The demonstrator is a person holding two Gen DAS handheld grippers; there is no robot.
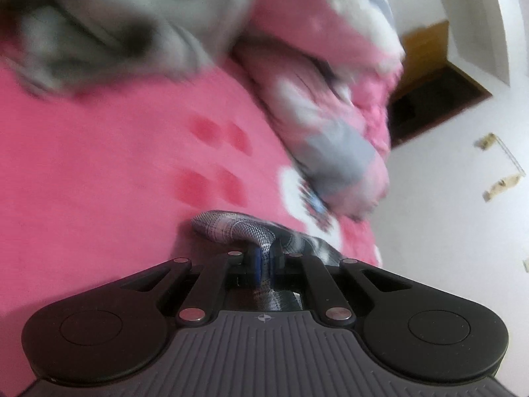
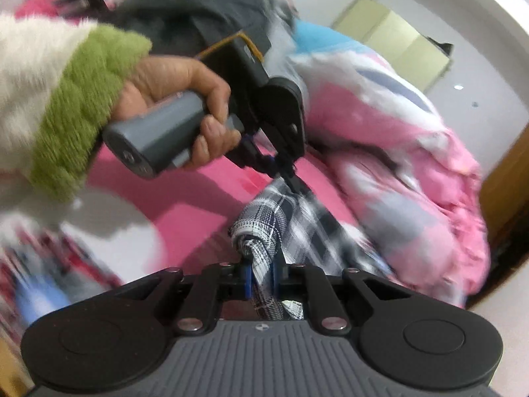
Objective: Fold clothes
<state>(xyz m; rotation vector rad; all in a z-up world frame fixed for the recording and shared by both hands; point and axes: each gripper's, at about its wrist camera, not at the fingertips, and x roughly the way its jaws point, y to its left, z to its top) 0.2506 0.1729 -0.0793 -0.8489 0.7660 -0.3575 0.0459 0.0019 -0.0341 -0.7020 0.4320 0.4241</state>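
Step in hand: I judge this the start of a fold. I have the plaid garment (image 2: 291,218) pinched at two points and raised off the bed (image 1: 99,172); no fold is laid yet.
Left tongs (image 1: 263,261): clenched on a bunched edge of the plaid cloth, which humps up just past the blue pads (image 1: 255,263) at lower centre of the left wrist view.
Right tongs (image 2: 263,276): clamped on a twisted roll of the same checked fabric at lower centre of the right wrist view.
Where the garment is: it hangs between my two tools. In the right wrist view it runs from my near tongs up to the other gripper at frame centre, held by the person's hand (image 2: 185,99) in a green-cuffed sleeve (image 2: 76,109).
Next move, my guess: draw the two grips apart so the cloth hangs flat, then lower it onto the bare pink sheet. Both grips must hold; the bunched fabric could slip.
Surface: a pink bed sheet with darker red patches.
Clutter: a pink, white and grey quilt (image 1: 330,76) is heaped at upper right, and blurred grey clothing (image 1: 115,26) lies at upper left.
Room: white walls (image 1: 446,215) and a wooden door frame (image 2: 506,178) at the right edge.
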